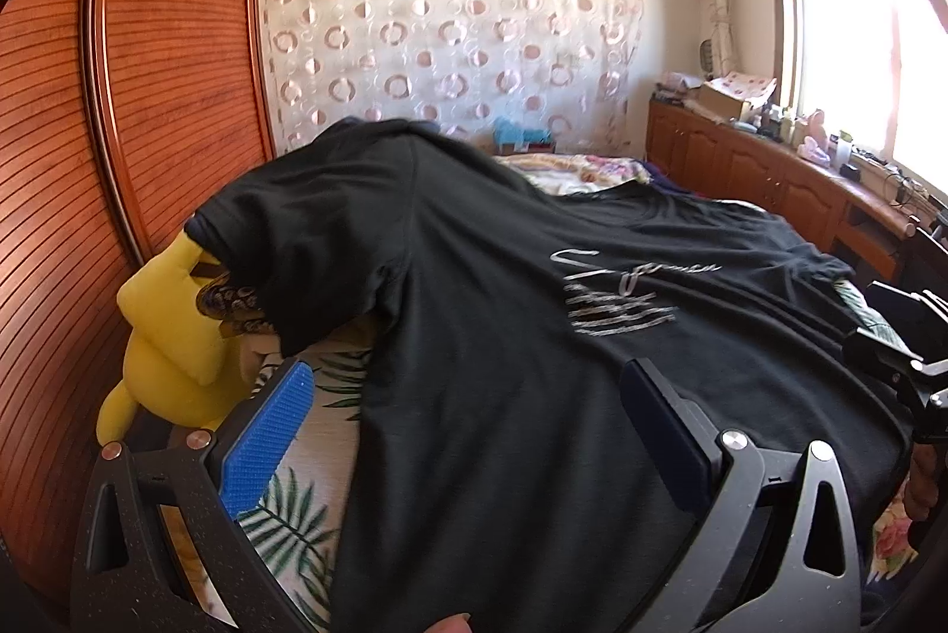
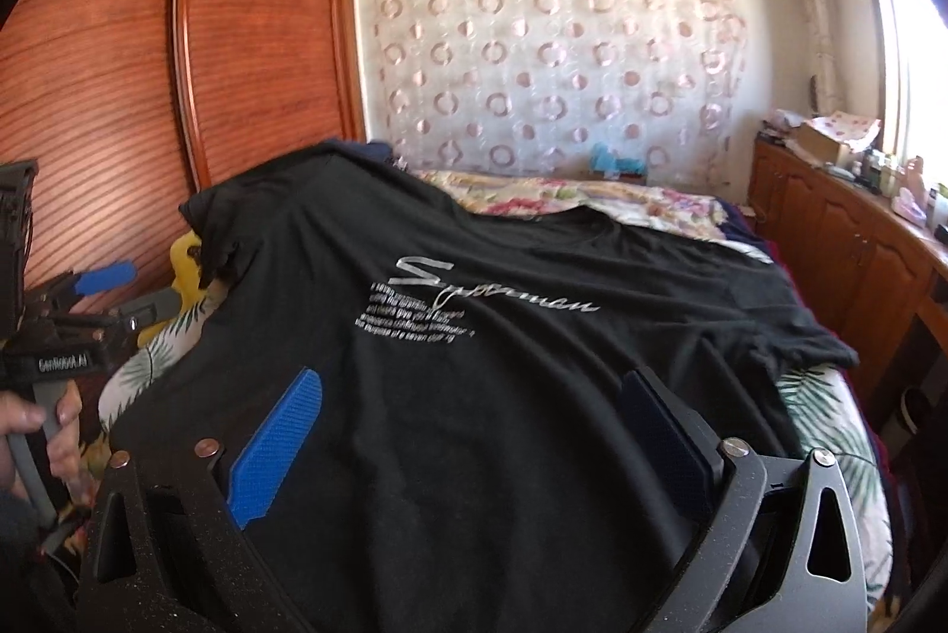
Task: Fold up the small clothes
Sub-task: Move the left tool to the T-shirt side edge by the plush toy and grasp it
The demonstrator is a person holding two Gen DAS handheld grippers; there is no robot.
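Lying spread across the bed [image 2: 829, 413], print up, a black T-shirt [image 2: 474, 396] fills the middle of both views. Left gripper [image 1: 468, 390] and right gripper [image 2: 474, 396] both gape wide over its lower part, holding nothing.

Between the left gripper's fingers [image 1: 272, 431] the black T-shirt [image 1: 503, 336] is lying spread over the bed [image 1: 308, 479], leaving open air above it and bare sheet showing by the left finger. Just beyond that finger a yellow plush toy [image 1: 172, 336] and the wooden wardrobe [image 1: 53, 159] are closing off the side. Ahead of the right gripper's fingers [image 2: 278, 431] the shirt is lying low, leaving the way clear up to the floral quilt [image 2: 563, 197].
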